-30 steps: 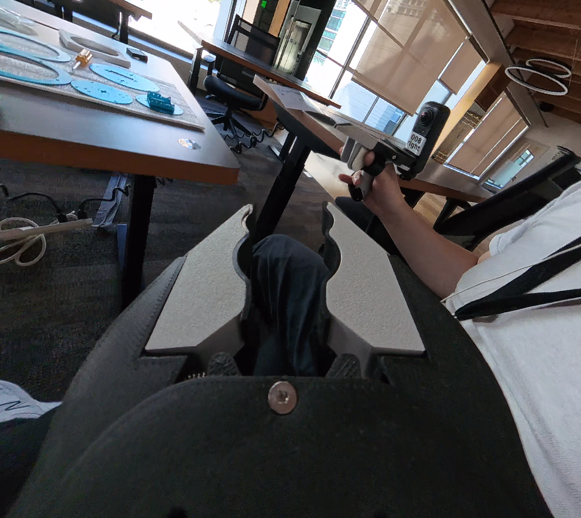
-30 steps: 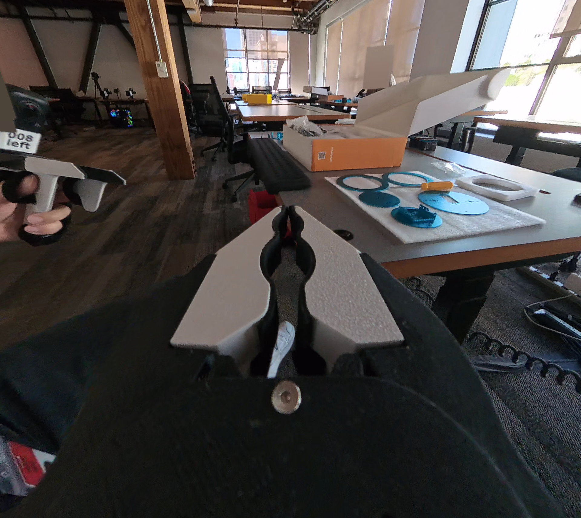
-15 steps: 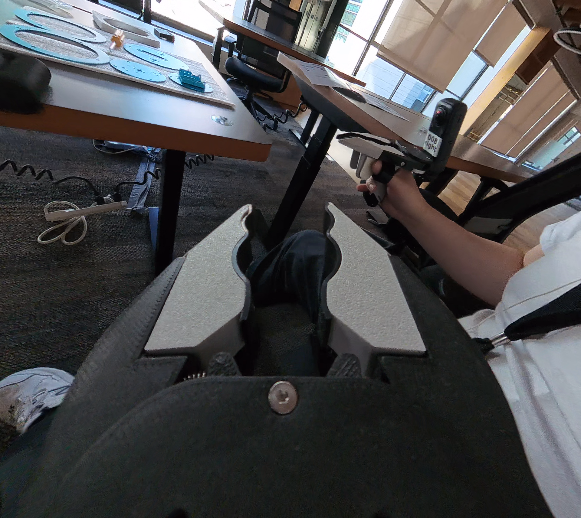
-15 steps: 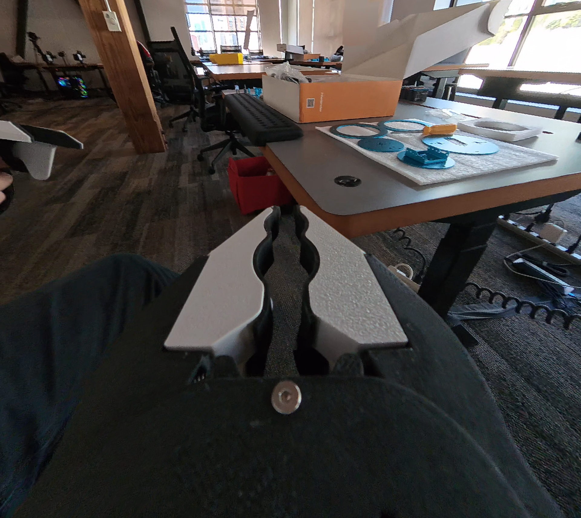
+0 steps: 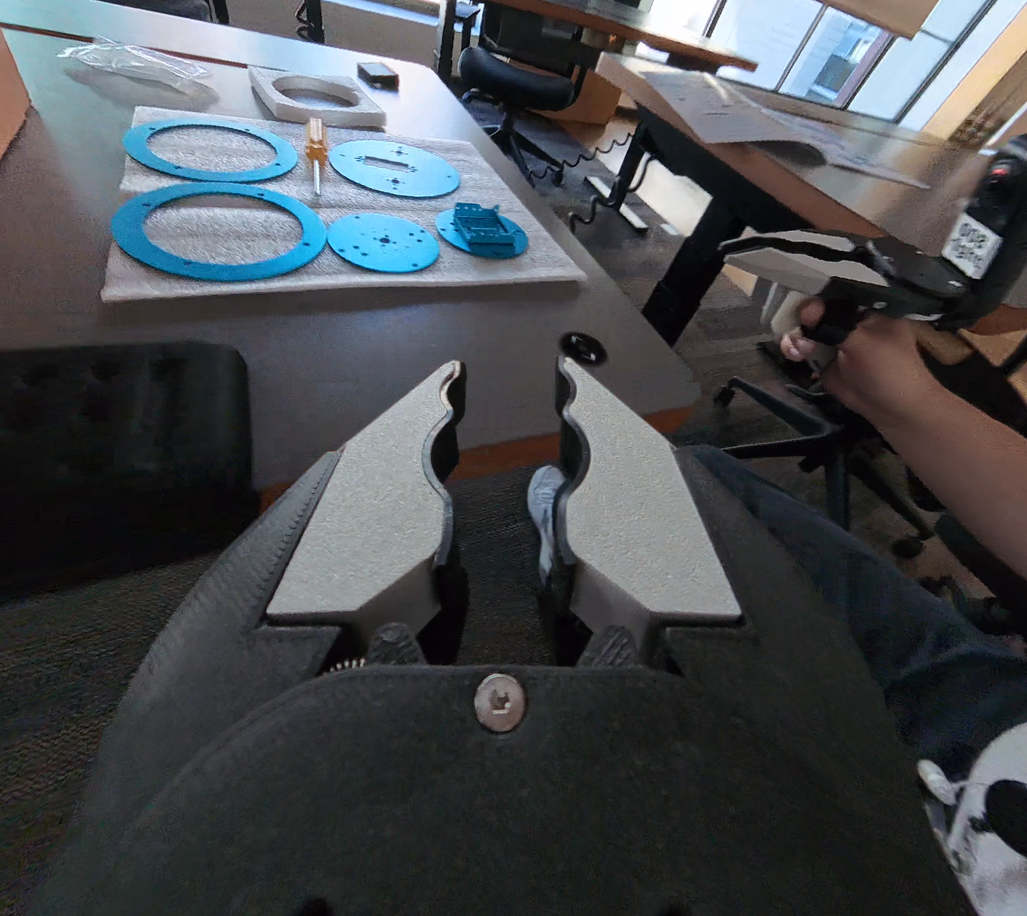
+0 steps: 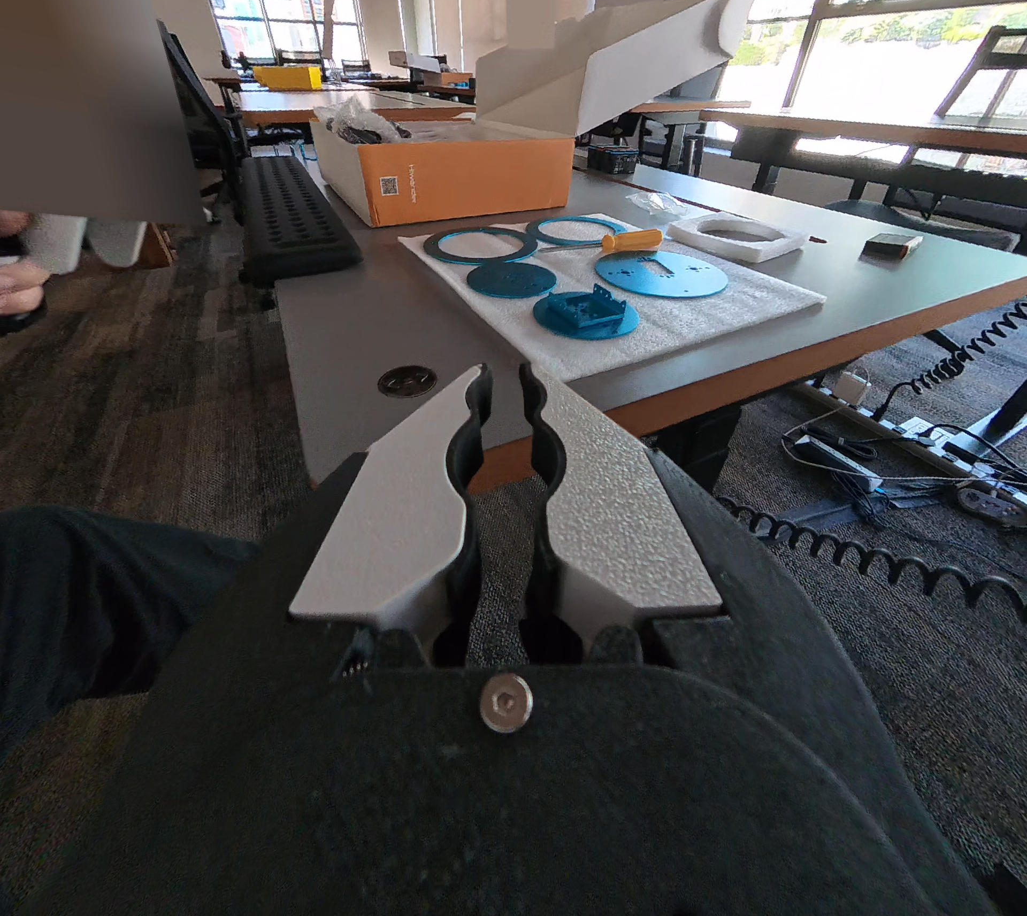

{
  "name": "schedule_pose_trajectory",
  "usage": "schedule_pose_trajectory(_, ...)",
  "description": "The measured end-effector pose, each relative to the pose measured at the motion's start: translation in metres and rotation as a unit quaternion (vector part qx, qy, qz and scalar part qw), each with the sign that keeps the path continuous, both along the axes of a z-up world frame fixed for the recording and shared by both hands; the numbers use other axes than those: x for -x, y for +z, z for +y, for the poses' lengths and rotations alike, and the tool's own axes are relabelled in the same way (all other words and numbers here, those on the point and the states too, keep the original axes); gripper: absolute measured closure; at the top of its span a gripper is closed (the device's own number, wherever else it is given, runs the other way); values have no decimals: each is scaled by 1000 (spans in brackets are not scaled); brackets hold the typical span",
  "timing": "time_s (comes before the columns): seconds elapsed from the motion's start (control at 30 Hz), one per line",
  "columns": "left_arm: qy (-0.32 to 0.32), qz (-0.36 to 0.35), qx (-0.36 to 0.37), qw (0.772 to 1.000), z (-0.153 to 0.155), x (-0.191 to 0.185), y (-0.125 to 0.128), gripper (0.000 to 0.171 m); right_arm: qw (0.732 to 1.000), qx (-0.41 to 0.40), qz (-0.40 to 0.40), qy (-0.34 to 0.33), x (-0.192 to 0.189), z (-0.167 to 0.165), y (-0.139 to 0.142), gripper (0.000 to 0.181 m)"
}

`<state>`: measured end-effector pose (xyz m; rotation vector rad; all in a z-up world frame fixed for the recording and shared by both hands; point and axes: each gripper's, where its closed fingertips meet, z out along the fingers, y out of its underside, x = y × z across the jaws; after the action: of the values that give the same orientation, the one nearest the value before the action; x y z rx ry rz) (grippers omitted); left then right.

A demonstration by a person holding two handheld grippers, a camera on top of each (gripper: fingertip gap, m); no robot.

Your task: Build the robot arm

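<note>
Sunlit office — grey carpet (image 6: 917,667), desks (image 5: 583,0), tall windows (image 6: 917,50).

Left gripper (image 6: 83,245) behind blur patch.

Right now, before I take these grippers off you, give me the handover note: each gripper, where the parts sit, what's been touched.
Left gripper: open, empty, held in the air short of the table's near edge.
Right gripper: narrow gap between its fingers, empty, short of the same edge.
On the white foam sheet: two blue rings, two plain blue discs, a blue bracket on a small disc, and an orange-handled screwdriver.
Open orange box stands behind the sheet; foam frame beside it.
Nothing gripped; parts lie separate.
</note>
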<state>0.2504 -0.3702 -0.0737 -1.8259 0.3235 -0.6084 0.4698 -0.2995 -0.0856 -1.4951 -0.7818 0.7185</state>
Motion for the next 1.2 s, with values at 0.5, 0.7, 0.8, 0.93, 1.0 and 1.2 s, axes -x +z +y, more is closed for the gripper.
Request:
schedule_pose_trajectory(0.5,-32,137,296,945,285,-2,-48,149,998,-12,-57,31,-11,65,4,170)
schedule_pose_trajectory(0.7,-28,216,356,909,303,-2,-80,153,998,12,-55,42,-29,74,-9,170)
schedule_pose_trajectory(0.8,-34,233,358,903,304,-2,-79,169,997,23,-53,47,-35,74,-17,170)
schedule_pose_trajectory(0.93,-54,160,402,900,302,-14,-68,169,997,28,-48,52,-39,72,-20,170)
schedule_pose_trajectory(1.0,-56,107,420,899,304,-18,-58,169,997,31,-45,60,-39,68,-20,170)
schedule_pose_trajectory(1.2,-31,139,421,896,303,-8,-66,169,995,36,-52,72,-40,53,-22,170)
